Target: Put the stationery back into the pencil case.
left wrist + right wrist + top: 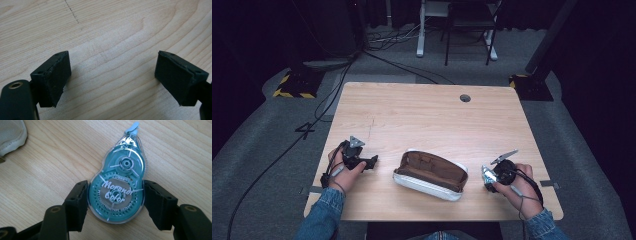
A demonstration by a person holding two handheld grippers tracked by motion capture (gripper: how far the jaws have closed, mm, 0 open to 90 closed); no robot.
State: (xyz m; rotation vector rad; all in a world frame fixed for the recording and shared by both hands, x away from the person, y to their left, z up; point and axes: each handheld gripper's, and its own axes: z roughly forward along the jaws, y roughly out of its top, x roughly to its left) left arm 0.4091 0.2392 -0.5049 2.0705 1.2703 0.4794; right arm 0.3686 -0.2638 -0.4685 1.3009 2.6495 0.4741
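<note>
Right gripper (116, 202) clamps the correction tape (120, 187) at its wide end, just above the table (422, 115) near the open pouch (430, 175). Light, slick plastic, prob. slips. Left gripper (112, 77) spread wide, empty.

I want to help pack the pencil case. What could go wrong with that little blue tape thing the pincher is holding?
The right gripper squeezes the correction tape only by its smooth, rounded sides, so it might slip or twist out. Its thin tip pokes forward and could catch on the rim of the open pencil case. The left gripper is open and not steadying the case, which might slide if bumped.
</note>
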